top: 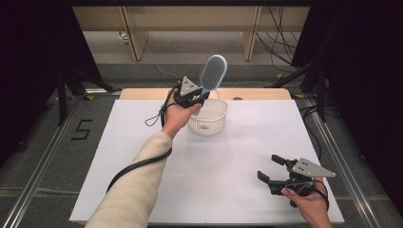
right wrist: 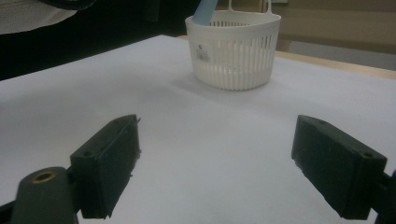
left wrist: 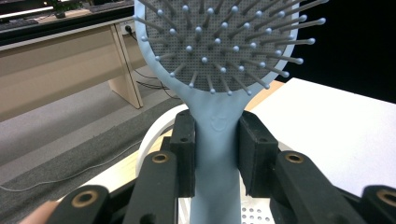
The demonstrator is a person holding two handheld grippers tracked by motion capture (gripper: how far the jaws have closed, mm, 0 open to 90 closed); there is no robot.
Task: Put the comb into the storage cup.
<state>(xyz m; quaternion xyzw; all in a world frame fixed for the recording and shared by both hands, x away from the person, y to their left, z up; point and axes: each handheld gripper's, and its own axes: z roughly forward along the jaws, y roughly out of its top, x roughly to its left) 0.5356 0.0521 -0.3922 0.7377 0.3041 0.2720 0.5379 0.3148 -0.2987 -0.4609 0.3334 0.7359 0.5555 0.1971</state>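
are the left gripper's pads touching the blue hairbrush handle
Touching. The left gripper view shows both pads pressed against the hairbrush handle, no gap either side.

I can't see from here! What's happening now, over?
Left gripper shut on light blue plastic hairbrush, above white slotted basket. Right gripper open. Nothing blocking.

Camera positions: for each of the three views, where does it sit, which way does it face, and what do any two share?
High view: above the near edge, facing forward and down on the white table; both forearms show.
Left gripper view: on the left tongs, facing up the pale blue plastic hairbrush they clamp.
Right gripper view: on the open right tongs, facing across the table.
Shared by all three: the white slotted plastic basket.
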